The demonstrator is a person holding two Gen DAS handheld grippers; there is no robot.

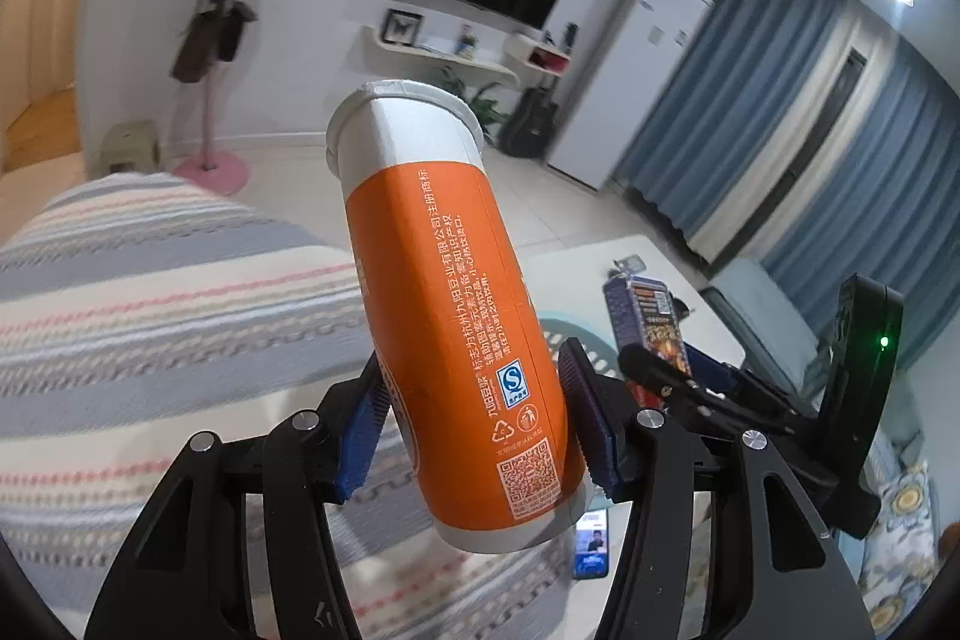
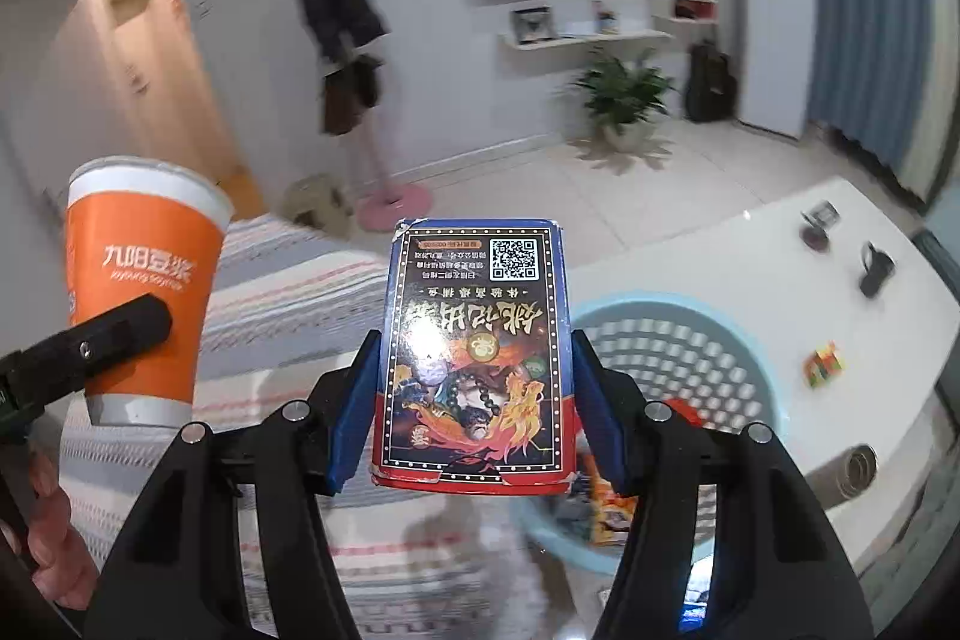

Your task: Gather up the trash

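Both hands are carrying trash now. The left gripper (image 1: 477, 427) is pinching an orange paper cup (image 1: 447, 292) near its base, w/ blue pads pressing on both sides; the cup is leaning away from the camera, rim up, over the striped blanket (image 1: 150, 292). The right gripper (image 2: 474, 409) is clamping a blue card box (image 2: 477, 340) by its two long edges, the box standing upright between the pads. The light blue basket (image 2: 678, 340) is sitting just behind and to the right of the box, beside the white table (image 2: 750, 244); some colourful wrappers are already lying inside it.

Risks, as I am judging:
- the cup is held low and is tilting, so a quick swing may be making it pivot or slip out
- paper wall is soft, so too much squeeze may be crushing it
- both grippers are close together, so they may be bumping over the basket
- early release may be dropping the box on the blanket, not in the basket
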